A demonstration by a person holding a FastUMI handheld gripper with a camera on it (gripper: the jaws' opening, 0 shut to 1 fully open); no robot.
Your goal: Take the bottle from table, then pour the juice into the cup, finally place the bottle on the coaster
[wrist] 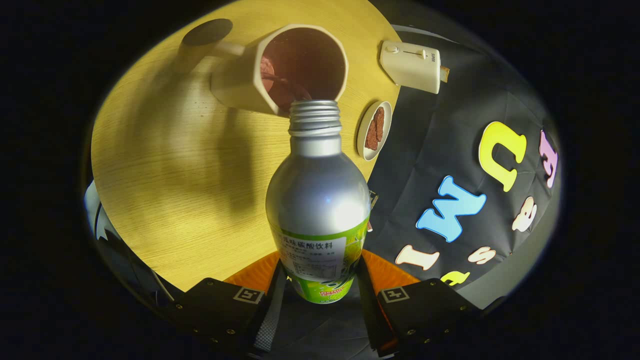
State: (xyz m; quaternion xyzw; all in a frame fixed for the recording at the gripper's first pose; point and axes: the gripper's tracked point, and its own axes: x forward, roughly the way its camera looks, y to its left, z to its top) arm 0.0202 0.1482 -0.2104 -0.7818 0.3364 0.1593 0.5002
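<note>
My gripper is shut on a silver aluminium bottle with a green label, both fingers pressing on its lower body. The bottle is uncapped, and its threaded mouth is tipped toward the rim of a cream faceted cup with a handle. The cup stands on the round wooden table, and its inside looks dark reddish-brown. A thin dark stream runs from the mouth into the cup. An orange coaster lies under the bottle's base, partly hidden by my fingers.
A cream toaster stands at the table's far edge beyond the cup. A small white plate holding brown pieces sits between the toaster and the bottle. The table's edge runs close beside the bottle, with the black cloth wall past it.
</note>
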